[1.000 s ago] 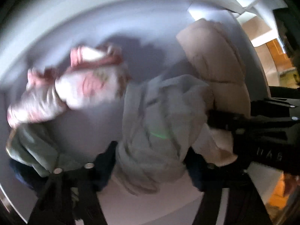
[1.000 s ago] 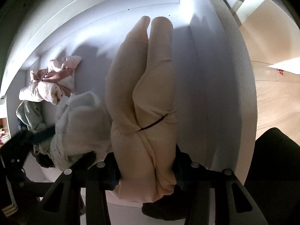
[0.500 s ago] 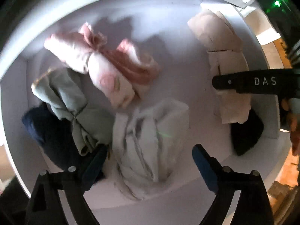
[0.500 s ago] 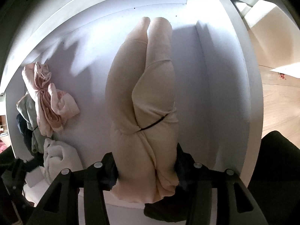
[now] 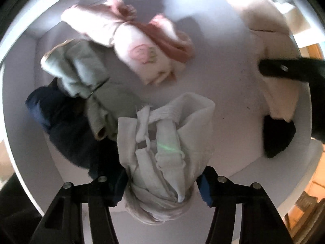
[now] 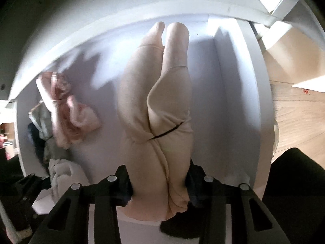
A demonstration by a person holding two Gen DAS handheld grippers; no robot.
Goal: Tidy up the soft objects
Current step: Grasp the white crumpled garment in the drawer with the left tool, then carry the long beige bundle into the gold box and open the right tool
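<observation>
Both grippers point down: the left gripper has just been closing its jaws on cloth, while the right gripper clamps cloth.

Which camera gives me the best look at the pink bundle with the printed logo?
The left wrist view: the pink bundle lies near the middle of the white bin, logo facing up, though slightly blurred. The right wrist view shows it only small at the left edge, logo hidden.

You are looking down into a white compartment with a pale floor and upright white side walls, its back edge lit brightly while shadow pools lower down. Beyond its right wall runs a light wooden floor crossed by a patch of sunlight.
</observation>
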